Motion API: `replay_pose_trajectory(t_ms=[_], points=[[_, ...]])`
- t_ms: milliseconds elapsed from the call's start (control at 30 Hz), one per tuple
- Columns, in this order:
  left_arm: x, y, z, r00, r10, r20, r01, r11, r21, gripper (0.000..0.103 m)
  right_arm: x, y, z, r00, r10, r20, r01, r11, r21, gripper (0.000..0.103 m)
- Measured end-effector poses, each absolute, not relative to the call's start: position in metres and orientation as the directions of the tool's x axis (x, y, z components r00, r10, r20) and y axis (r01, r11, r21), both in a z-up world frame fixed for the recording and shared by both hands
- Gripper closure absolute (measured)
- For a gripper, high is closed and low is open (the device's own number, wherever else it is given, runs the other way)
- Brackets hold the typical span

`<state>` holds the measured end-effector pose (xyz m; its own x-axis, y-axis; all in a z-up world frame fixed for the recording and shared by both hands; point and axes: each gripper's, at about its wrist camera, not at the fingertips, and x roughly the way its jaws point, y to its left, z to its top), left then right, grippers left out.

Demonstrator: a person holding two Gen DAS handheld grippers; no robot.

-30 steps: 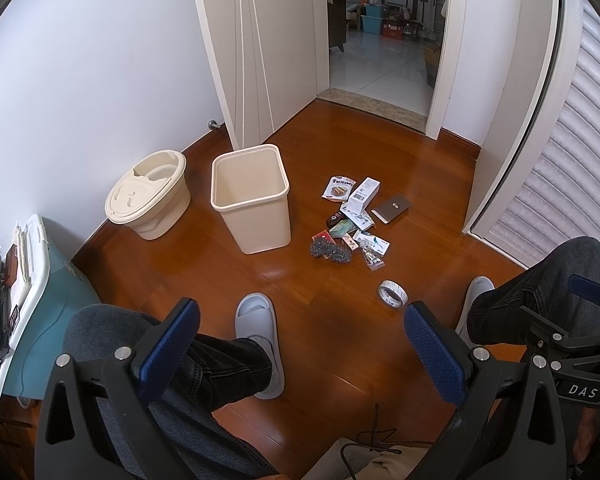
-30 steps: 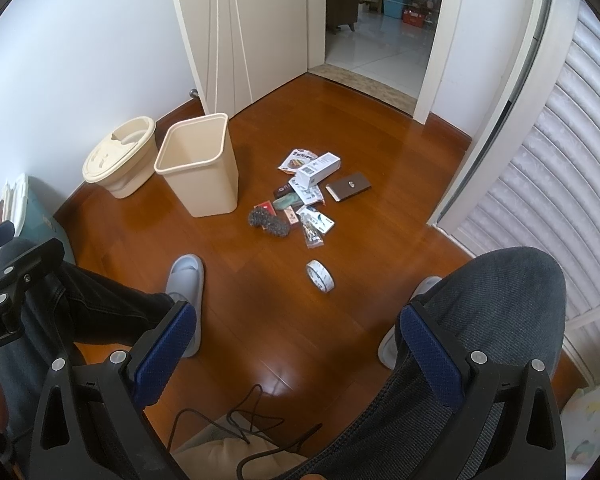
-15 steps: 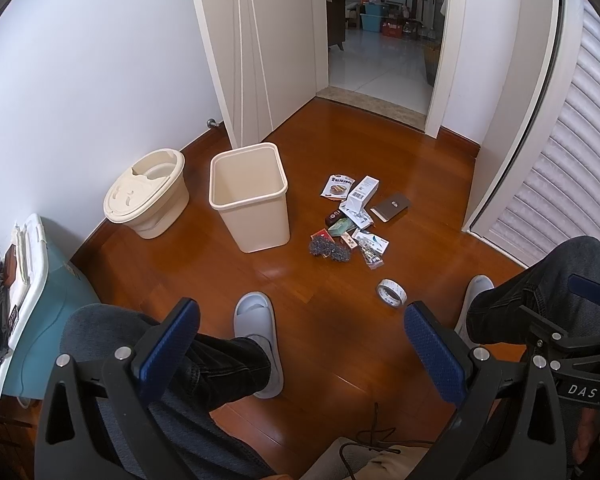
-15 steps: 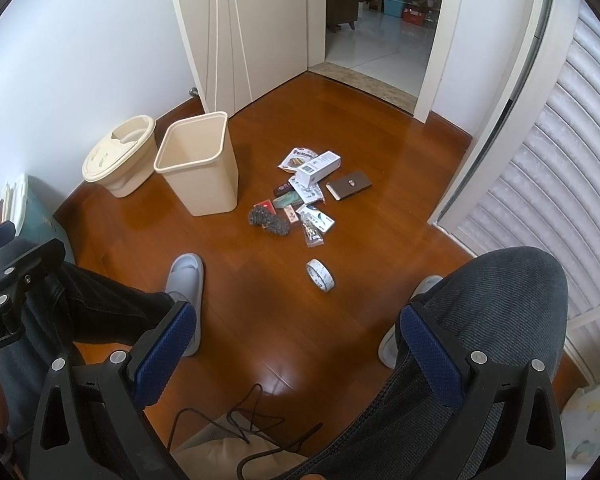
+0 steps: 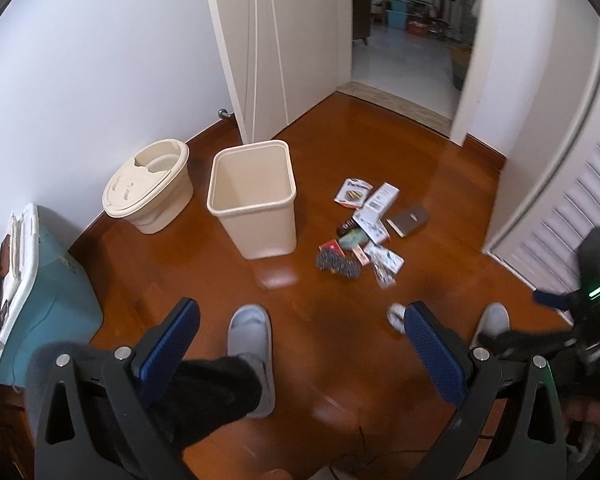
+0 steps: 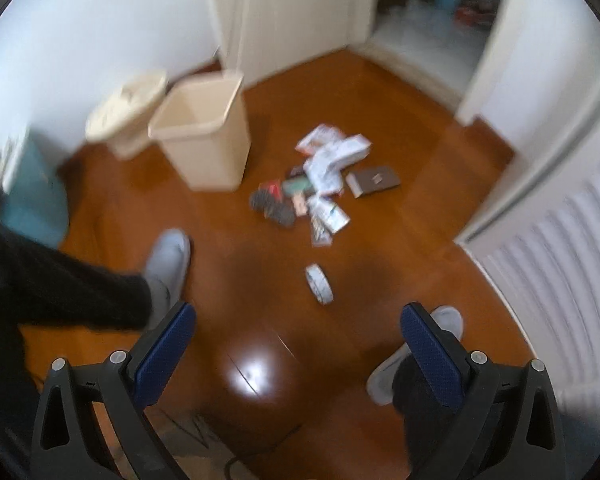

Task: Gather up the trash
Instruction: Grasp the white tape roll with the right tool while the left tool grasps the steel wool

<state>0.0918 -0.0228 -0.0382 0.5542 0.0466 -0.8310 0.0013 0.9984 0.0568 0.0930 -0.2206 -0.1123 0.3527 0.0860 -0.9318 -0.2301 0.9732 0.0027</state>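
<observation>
A pile of trash (image 5: 366, 232) lies on the wooden floor: white boxes, packets, a brown wallet-like item (image 5: 409, 220) and a dark scrubber (image 5: 337, 265). The right wrist view shows the same pile (image 6: 320, 184), blurred, with a roll of tape (image 6: 319, 284) lying nearer. An empty beige bin (image 5: 254, 198) (image 6: 204, 140) stands left of the pile. My left gripper (image 5: 300, 344) is open and empty, high above the floor. My right gripper (image 6: 298, 348) is also open and empty, above the floor short of the tape roll.
A round beige lidded container (image 5: 148, 184) sits by the wall left of the bin. A teal box (image 5: 40, 300) stands at far left. The person's legs and grey slippers (image 5: 250, 344) (image 6: 168, 260) are below me. A louvred door (image 6: 560, 260) is at right, an open doorway (image 5: 408, 40) ahead.
Both grippers have swung forward and lower toward the floor, and the views are motion-blurred. The person's legs have shifted. The trash and bin have not moved.
</observation>
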Motion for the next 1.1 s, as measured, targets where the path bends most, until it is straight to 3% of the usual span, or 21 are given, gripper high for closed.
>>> replay_pose_trajectory(t_ms=[233, 400, 500, 600, 667, 700, 733, 933, 1100], points=[[0.174, -0.046, -0.089, 0.508, 0.115, -0.854, -0.052, 0.993, 0.103, 0.000, 0.187, -0.221, -0.240, 0.170, 0.025, -0.985, -0.445, 0.894, -0.054, 0.000], [0.222, -0.052, -0.155, 0.446, 0.198, -0.873, -0.082, 0.980, 0.181, 0.000, 0.238, -0.222, -0.356, -0.053, 0.095, -0.994, -0.445, 0.889, 0.109, 0.000], [0.246, -0.053, -0.204, 0.393, 0.252, -0.884, -0.086, 0.968, 0.238, 0.000, 0.256, -0.217, -0.414, -0.099, 0.075, -0.992, -0.483, 0.868, 0.114, 0.000], [0.259, -0.052, -0.235, 0.357, 0.278, -0.892, -0.093, 0.960, 0.263, 0.000, 0.262, -0.221, -0.469, -0.184, 0.045, -0.982, -0.483, 0.866, 0.130, 0.022], [0.267, -0.051, -0.256, 0.327, 0.270, -0.906, -0.109, 0.963, 0.248, 0.000, 0.263, -0.222, -0.500, -0.236, 0.022, -0.971, -0.506, 0.851, 0.142, 0.055], [0.271, -0.052, -0.265, 0.315, 0.265, -0.911, -0.108, 0.964, 0.244, 0.000, 0.262, -0.223, -0.514, -0.252, 0.007, -0.968, -0.516, 0.845, 0.141, 0.063], [0.274, -0.053, -0.273, 0.310, 0.267, -0.912, -0.103, 0.964, 0.247, 0.000, 0.261, -0.224, -0.521, -0.261, 0.004, -0.965, -0.517, 0.844, 0.143, 0.078], [0.279, -0.048, -0.314, 0.280, 0.244, -0.928, -0.105, 0.969, 0.223, 0.000, 0.272, -0.238, -0.516, -0.272, 0.075, -0.960, -0.490, 0.847, 0.205, 0.079], [0.302, -0.042, -0.371, 0.170, 0.111, -0.979, -0.195, 0.978, 0.076, 0.000, 0.288, -0.270, -0.478, -0.231, 0.145, -0.962, -0.469, 0.850, 0.240, 0.079]])
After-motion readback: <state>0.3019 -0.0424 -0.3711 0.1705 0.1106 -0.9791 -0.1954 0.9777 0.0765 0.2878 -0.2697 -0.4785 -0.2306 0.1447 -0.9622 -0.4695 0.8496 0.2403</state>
